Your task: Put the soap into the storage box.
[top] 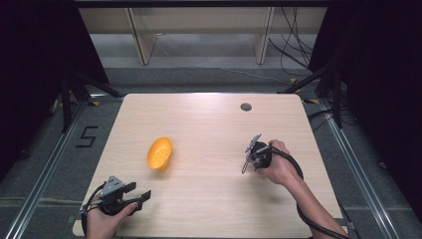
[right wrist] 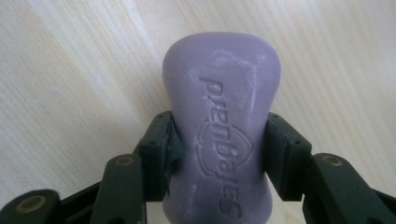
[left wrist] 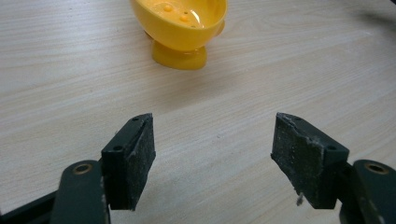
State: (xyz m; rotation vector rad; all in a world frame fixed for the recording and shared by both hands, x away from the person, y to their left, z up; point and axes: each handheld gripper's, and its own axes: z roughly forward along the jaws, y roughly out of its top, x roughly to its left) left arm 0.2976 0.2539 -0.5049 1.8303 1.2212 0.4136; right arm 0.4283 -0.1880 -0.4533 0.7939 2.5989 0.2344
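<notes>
A yellow soap dish (top: 160,153) with small holes in its bottom stands on the light wooden table (top: 209,124), left of centre. In the left gripper view the dish (left wrist: 180,28) lies straight ahead, beyond my left gripper (left wrist: 213,156), whose jaws stand wide apart with bare tabletop between them. That left gripper (top: 141,195) rests near the table's front left corner. My right gripper (right wrist: 218,154) is shut on a purple bar of soap (right wrist: 223,135) with embossed lettering, the pads pressing its narrow waist. From above, the right gripper (top: 247,160) hangs over the table's right half.
A round dark grommet (top: 246,106) sits in the table near its far edge. Black cables and stand legs (top: 318,79) lie on the floor behind and to the right. Black curtains flank the table.
</notes>
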